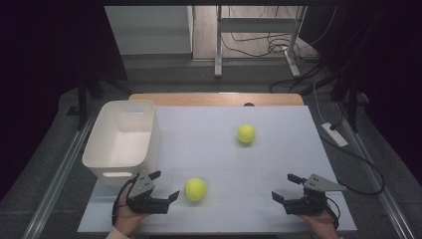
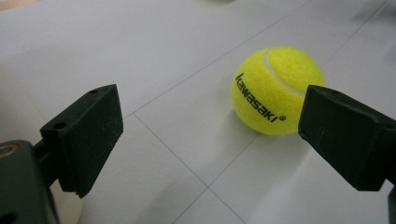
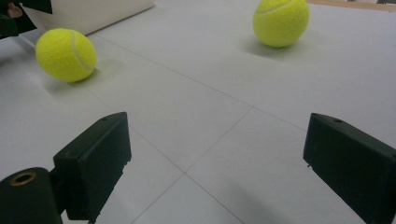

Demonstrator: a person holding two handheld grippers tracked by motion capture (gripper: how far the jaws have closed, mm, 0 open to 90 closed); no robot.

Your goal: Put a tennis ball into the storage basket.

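Two yellow tennis balls lie on the white table. The near ball (image 1: pixel 195 189) (image 2: pixel 276 89) (image 3: pixel 66 54) sits just right of my left gripper (image 1: pixel 164 185) (image 2: pixel 210 126), which is open with the ball a little beyond its right jaw, not between the jaws. The far ball (image 1: pixel 246 133) (image 3: pixel 281 21) rests toward the table's middle. My right gripper (image 1: pixel 285 187) (image 3: pixel 217 163) is open at the front right with bare table between its jaws.
A white plastic bin (image 1: pixel 122 140) stands at the left edge of the table (image 1: pixel 278 149), close behind my left gripper. A wooden strip (image 1: pixel 219 98) runs along the far edge. Cables and a power strip (image 1: pixel 334 134) lie on the floor to the right.
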